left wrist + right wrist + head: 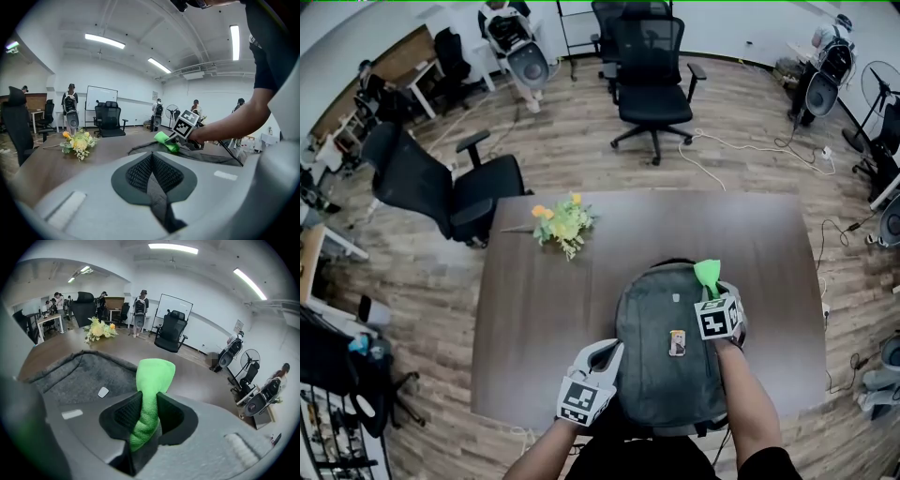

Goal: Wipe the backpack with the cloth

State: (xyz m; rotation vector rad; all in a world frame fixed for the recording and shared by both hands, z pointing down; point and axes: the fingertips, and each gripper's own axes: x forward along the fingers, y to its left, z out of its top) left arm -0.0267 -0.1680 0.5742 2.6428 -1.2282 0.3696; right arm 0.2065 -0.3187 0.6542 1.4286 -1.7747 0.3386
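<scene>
Pinching a bright green fuzzy cloth (154, 376) in the right gripper (149, 411), jaws closed tight on its lower half, free end sticking out past the tips; sitting over the far right part of a grey fabric backpack (661, 375), with cloth end at the pack's far right edge; cannot tell from any view whether cloth presses on fabric.

Left gripper (152, 171): jaws together, nothing between them; placed at near left edge of backpack, tips pointing towards it; contact not clear.

Backpack: flat on the near middle of a dark brown rectangular table (534, 319), front panel up, small rectangular badge (677, 343) near its centre, just left of right gripper; near end of the pack at table's near edge.

Also on table: small bunch of yellow and green flowers (562, 223), far left, well apart from pack.

Beyond table: black swivel office chair (652, 75) on wood-look floor, far side; second black chair (431, 187) off far left corner.
</scene>
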